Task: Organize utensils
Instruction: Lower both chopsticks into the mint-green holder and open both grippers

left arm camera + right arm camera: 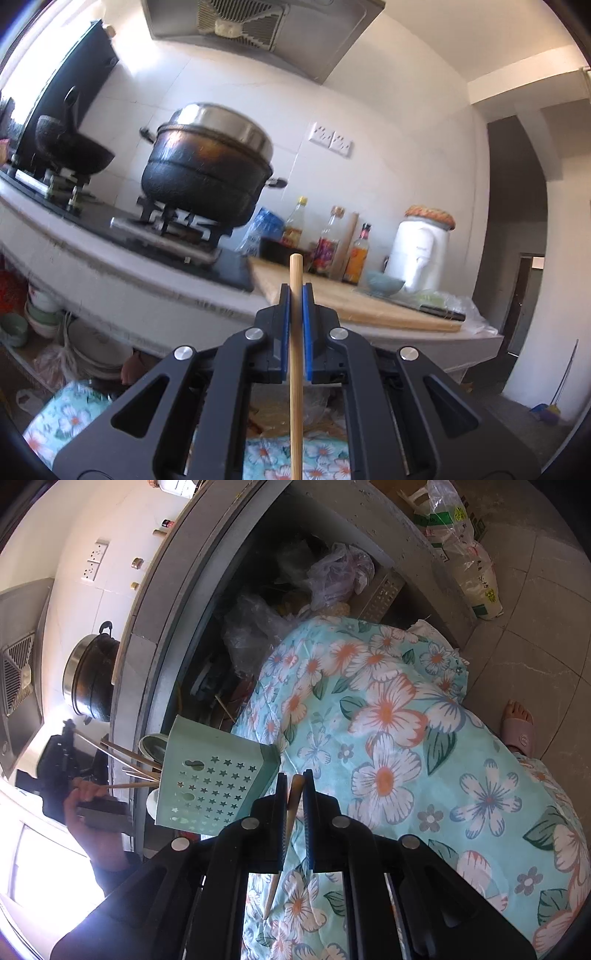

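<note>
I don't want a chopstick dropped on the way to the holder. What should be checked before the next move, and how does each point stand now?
1. Left gripper clamped on its chopstick: ok, the blue fingers press it from both sides.
2. Right gripper clamped on its chopstick: ok, though the stick sits tilted.
3. Green holder within view: ok, it lies on its side beside the right gripper, on the floral cloth.
4. Holder opening free to receive: cannot tell, several chopsticks already stick out of it.
5. Left chopstick aimed at the holder: not ok, the left wrist view shows it pointing at the counter.
</note>
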`<state>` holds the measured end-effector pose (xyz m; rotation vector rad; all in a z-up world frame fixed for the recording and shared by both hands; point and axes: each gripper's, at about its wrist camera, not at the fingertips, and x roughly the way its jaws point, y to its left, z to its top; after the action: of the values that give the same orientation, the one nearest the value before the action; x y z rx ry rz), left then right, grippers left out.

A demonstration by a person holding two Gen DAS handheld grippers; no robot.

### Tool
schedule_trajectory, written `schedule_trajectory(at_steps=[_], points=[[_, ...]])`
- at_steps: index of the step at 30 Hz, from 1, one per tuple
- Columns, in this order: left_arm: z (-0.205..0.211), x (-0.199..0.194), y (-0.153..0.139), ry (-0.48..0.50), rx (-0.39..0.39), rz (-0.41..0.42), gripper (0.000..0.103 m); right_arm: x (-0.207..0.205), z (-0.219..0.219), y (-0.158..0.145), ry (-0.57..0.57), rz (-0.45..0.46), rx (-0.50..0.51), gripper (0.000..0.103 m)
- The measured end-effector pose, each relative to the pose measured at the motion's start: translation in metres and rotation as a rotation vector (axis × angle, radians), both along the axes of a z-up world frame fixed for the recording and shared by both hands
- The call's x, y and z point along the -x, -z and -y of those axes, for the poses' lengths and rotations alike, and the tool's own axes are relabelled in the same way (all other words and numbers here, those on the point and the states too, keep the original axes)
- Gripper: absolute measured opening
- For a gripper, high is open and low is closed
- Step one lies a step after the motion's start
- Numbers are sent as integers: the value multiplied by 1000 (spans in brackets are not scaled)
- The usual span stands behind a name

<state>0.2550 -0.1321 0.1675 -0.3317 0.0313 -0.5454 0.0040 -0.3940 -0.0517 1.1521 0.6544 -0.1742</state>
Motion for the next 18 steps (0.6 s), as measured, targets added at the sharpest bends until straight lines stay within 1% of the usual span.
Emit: schedule_trajectory(at_steps=[4, 9, 11, 12, 17, 18], points=[[3, 7, 15, -36, -36, 1, 5, 2, 1, -2, 4, 1, 9, 8], [-6, 27, 23, -36, -52, 9, 7, 8, -2, -12, 11, 11, 38, 8], [-12, 36, 25, -38, -58, 8, 19, 11, -4, -20, 12, 21, 56, 8], [-17, 41, 25, -38, -58, 6, 21, 12, -5, -24, 13, 26, 64, 8], [-44, 72, 24, -42, -68, 19, 44, 17, -9, -59, 10, 83, 149, 6], [-50, 78, 24, -42, -76, 18, 46, 17, -10, -69, 10, 97, 175, 6]])
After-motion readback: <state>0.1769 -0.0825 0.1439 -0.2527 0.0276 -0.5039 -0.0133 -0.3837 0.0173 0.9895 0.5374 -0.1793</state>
